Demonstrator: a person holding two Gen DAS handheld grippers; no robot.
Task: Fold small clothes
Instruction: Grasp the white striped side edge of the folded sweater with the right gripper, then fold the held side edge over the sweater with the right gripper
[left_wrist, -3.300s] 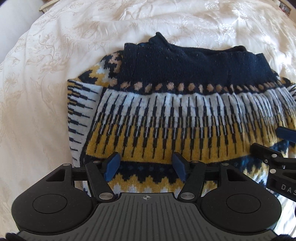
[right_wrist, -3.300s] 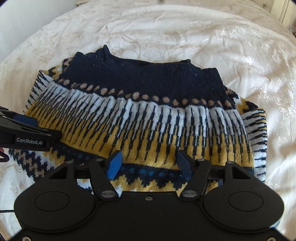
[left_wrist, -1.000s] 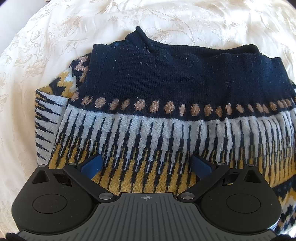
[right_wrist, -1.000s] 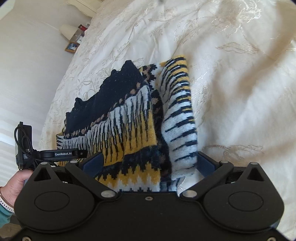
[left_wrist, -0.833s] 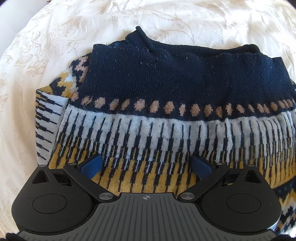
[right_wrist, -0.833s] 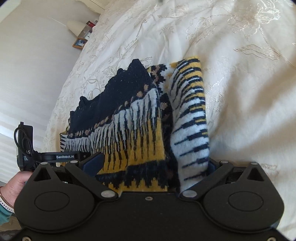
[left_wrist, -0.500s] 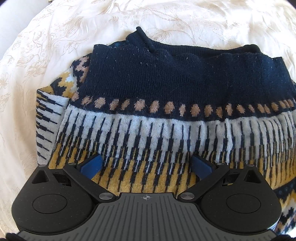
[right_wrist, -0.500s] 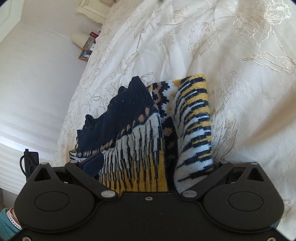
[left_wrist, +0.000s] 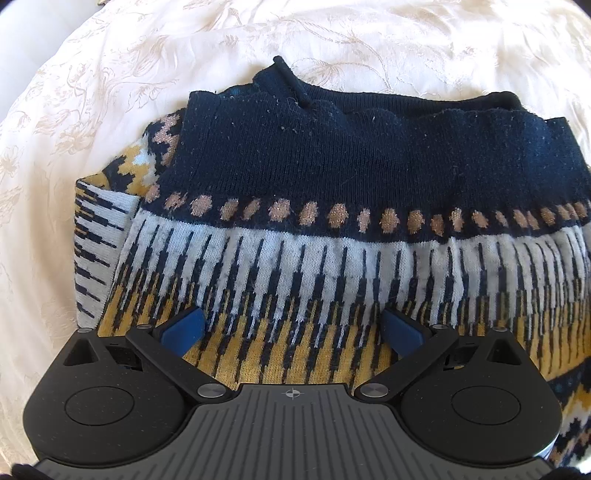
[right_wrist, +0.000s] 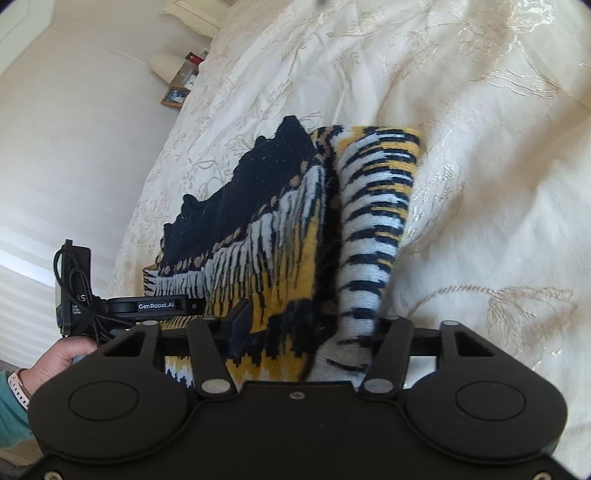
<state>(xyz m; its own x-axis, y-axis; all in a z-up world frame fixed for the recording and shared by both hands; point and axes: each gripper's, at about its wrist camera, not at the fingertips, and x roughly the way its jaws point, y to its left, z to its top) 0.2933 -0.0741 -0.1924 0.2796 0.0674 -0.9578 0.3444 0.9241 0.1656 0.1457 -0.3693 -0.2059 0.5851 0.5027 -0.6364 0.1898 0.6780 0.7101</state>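
Observation:
A folded knit sweater (left_wrist: 332, 184), navy at the far end with white, yellow and navy bands, lies on a cream bedspread (left_wrist: 110, 74). My left gripper (left_wrist: 291, 328) hovers low over the sweater's near yellow band, open wide, with nothing held between its blue pads (left_wrist: 183, 328). In the right wrist view the sweater (right_wrist: 280, 229) stands on edge, its striped sleeve side raised. My right gripper (right_wrist: 312, 328) is shut on that thick near-right edge, and fabric fills the gap between the fingers. The left gripper's body (right_wrist: 155, 306) shows at the sweater's far side, held by a hand (right_wrist: 62, 354).
The embroidered cream bedspread (right_wrist: 480, 147) spreads around the sweater on all sides. Beyond the bed's far corner, by a white wall, stand a lamp (right_wrist: 166, 66) and a small picture frame (right_wrist: 174, 96).
My right gripper's fingers have closed from wide open onto the sweater's right edge, which has lifted and tilted up. The left gripper has stayed open over the sweater, almost still.

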